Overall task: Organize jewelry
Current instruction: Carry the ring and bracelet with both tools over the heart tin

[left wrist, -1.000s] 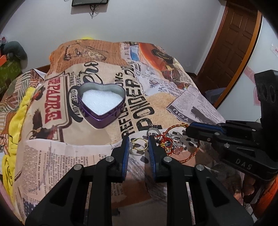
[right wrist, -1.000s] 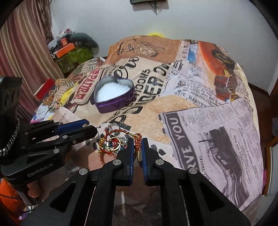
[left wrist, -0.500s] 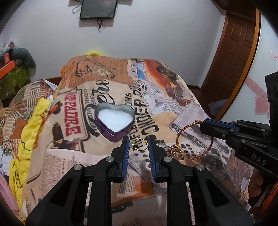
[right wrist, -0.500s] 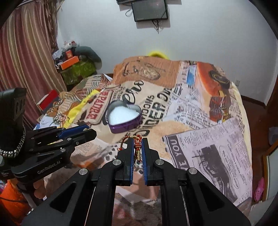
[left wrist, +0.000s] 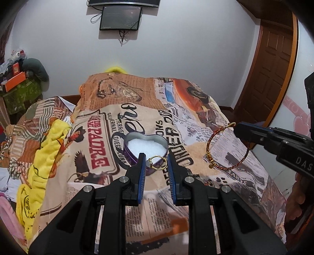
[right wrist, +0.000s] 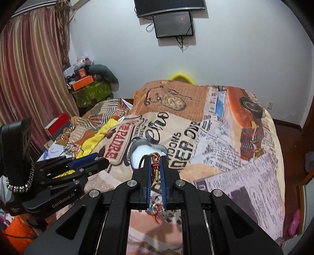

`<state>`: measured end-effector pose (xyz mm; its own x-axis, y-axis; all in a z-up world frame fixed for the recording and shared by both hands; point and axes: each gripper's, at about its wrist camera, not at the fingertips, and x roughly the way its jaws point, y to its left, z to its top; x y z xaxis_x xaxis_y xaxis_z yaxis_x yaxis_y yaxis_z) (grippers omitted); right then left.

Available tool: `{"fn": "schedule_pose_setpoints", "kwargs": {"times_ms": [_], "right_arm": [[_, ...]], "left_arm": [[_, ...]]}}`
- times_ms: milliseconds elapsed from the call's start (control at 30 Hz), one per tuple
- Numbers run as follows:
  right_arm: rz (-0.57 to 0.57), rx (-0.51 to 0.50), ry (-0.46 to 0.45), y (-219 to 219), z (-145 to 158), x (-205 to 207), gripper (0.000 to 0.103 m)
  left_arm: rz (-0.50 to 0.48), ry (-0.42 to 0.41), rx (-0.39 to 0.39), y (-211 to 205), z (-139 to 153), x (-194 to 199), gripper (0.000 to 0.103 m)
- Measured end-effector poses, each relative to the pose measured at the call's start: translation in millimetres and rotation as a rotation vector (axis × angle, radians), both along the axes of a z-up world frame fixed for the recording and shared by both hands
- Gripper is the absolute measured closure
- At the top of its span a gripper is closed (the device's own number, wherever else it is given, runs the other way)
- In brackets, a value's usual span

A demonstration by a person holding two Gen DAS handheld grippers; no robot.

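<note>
My left gripper (left wrist: 156,159) is shut on a gold ring (left wrist: 157,163) and holds it in the air, just in front of the purple heart-shaped tin (left wrist: 146,146) with white lining on the bed. My right gripper (right wrist: 155,163) is shut on a red and gold bangle (right wrist: 155,166), raised above the bed; the bangle (left wrist: 227,151) hangs from its tips in the left wrist view, to the right of the tin. In the right wrist view the tin (right wrist: 144,152) is partly hidden behind the fingers. More jewelry (right wrist: 156,210) lies below, seen between the right fingers.
The bed carries a newspaper-print cover (left wrist: 196,121). A yellow cloth (left wrist: 45,149) lies at its left. Boxes and clutter (right wrist: 88,86) stand by the curtain. A wooden door (left wrist: 274,64) is at the right. A screen (left wrist: 119,17) hangs on the wall.
Both grippers have lifted up from the jewelry pile, the left with the ring, the right with the bangle. The views now look down on the bed from higher up.
</note>
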<state>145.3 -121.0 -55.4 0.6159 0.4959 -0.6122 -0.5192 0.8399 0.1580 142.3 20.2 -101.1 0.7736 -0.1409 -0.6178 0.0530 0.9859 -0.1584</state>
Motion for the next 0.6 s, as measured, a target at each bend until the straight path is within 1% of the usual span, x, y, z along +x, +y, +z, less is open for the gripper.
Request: {"fn": "schedule_pose_setpoints", "kwargs": {"times_ms": [167, 367, 600], "right_arm": [[0.008, 0.003, -0.019, 9, 2, 13, 0.096], [0.023, -0.005, -0.013, 22, -2, 35, 0.096], [0.070, -0.030, 0.032, 37, -17, 65, 0.096]], "left_arm": [[0.015, -0.001, 0.009, 7, -2, 12, 0.082], [0.025, 0.000, 0.025, 14, -4, 29, 0.082], [0.025, 0.011, 0.035, 17, -10, 48, 0.082]]}}
